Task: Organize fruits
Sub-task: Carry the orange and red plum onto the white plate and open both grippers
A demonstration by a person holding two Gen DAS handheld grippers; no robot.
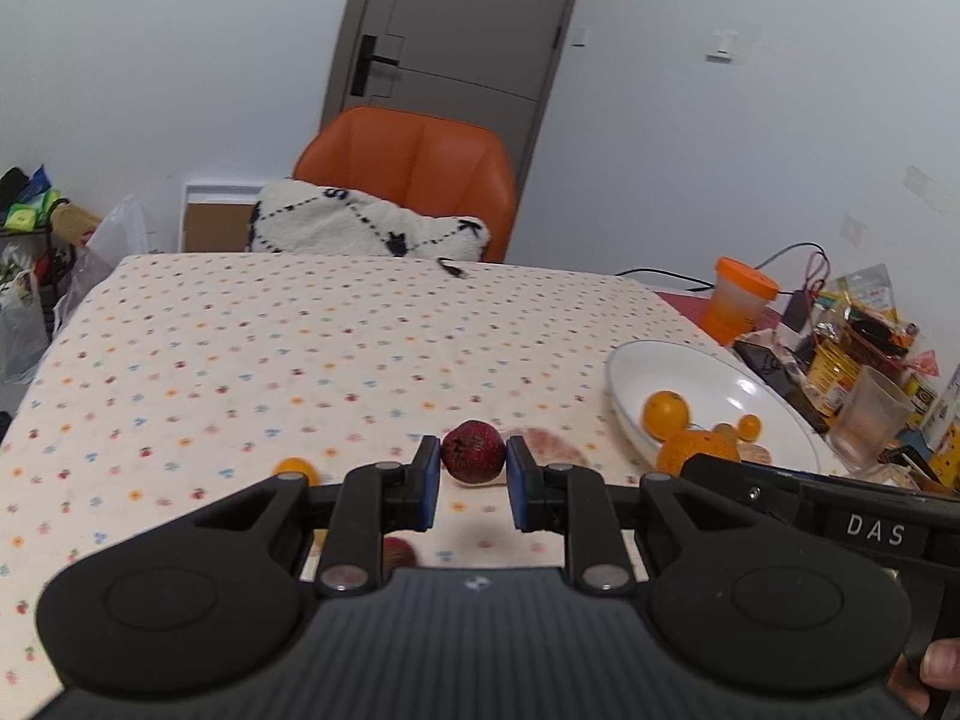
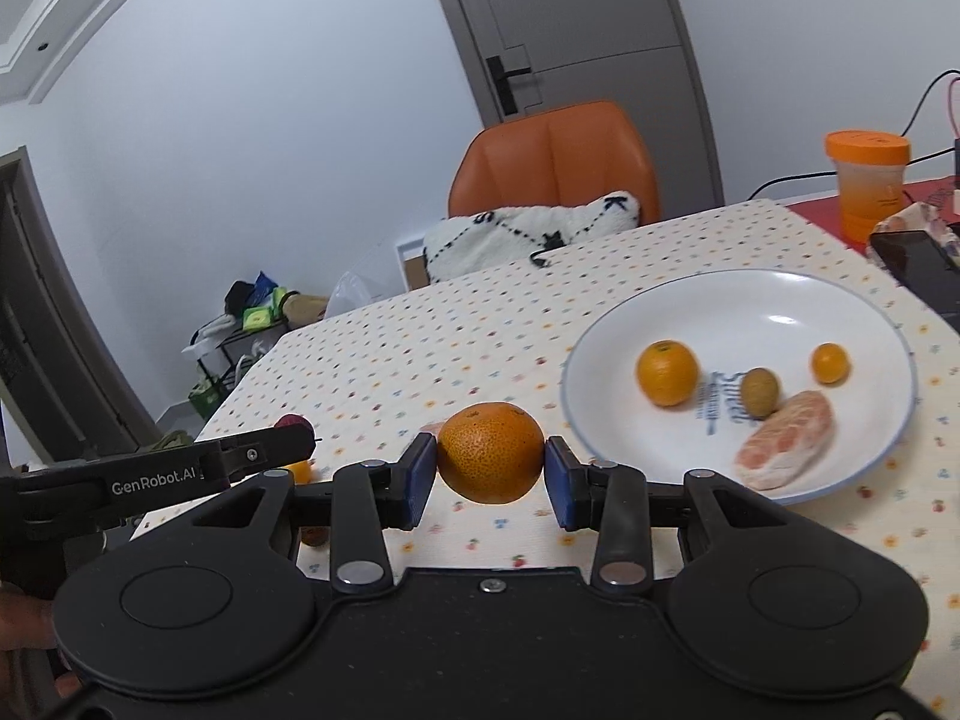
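The left gripper (image 1: 473,483) squeezes a dark red fruit (image 1: 473,451) between its blue pads, up off the dotted tablecloth (image 1: 240,360); the right gripper (image 2: 489,483) squeezes a big tangerine (image 2: 490,451) the same way, near the white plate (image 2: 840,294), which sits to the right; in the plate there are already a round orange (image 2: 667,373), a tiny orange (image 2: 830,363), a small brownish-green fruit (image 2: 759,392) and a pink peeled piece (image 2: 786,450); another small orange fruit (image 1: 294,470) sits on the cloth on the left, and a pink piece (image 1: 555,444) lies just behind the red fruit; both held fruits are round and smooth, so either could slip out and roll off if the pads loosen early; the red one looks soft, so a hard squeeze might squash it; the two grippers are close together, so they could bump on the way to the plate; a fruit dropped from high up could knock the others around.
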